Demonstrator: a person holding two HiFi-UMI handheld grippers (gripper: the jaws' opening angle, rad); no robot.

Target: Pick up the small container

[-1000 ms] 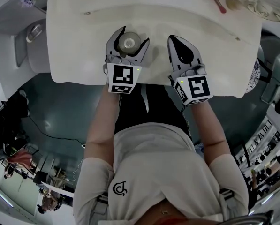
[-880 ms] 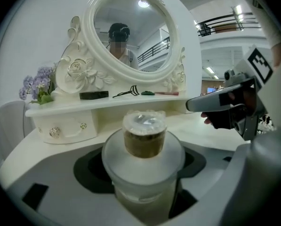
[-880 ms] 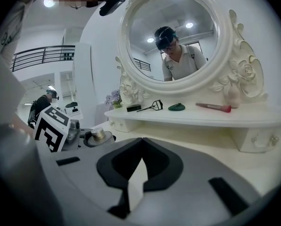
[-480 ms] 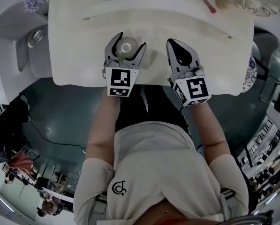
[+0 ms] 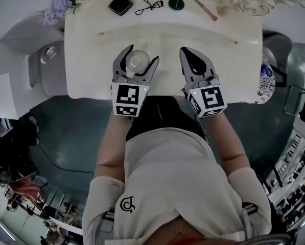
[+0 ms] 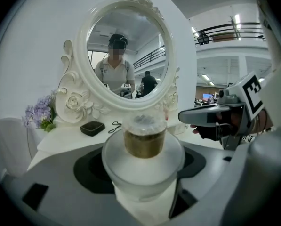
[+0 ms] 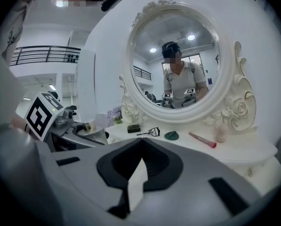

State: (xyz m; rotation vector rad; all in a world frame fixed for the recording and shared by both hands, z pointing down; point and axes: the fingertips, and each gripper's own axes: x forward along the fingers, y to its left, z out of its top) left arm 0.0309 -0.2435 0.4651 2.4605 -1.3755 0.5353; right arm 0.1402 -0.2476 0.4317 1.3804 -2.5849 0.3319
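One white vanity table (image 5: 234, 75) takes up the upper part of your head view, and you stand at its near edge with both grippers held out over it. At its back stands an oval mirror (image 7: 149, 69) in a white carved frame with moulded roses, and your reflection shows in it in both gripper views.

Your left gripper (image 5: 141, 55) reaches over the near left part of the table. Its jaws stand wide and are clamped on the small container (image 6: 145, 142), one jaw against each side. In the left gripper view the container fills the gap between them: a frosted pale body with an amber-brown band above it and a clear top. From above it shows as a pale round shape (image 5: 136, 62) between the jaw tips, over the table's near half. You cannot tell from these views whether it is clear of the tabletop or resting on it.

Your right gripper (image 5: 185, 51) hovers just beside the left one, over the middle of the table. Its jaws are together, with nothing between them.

Along the back edge, near the mirror's foot, lie the small things, well apart from both grippers: lilac flowers (image 5: 57, 6) at the left corner, then a black compact (image 5: 120, 4), an eyelash curler (image 5: 151, 5), a round green dish (image 5: 176, 3) and a pink brush (image 5: 205, 8).
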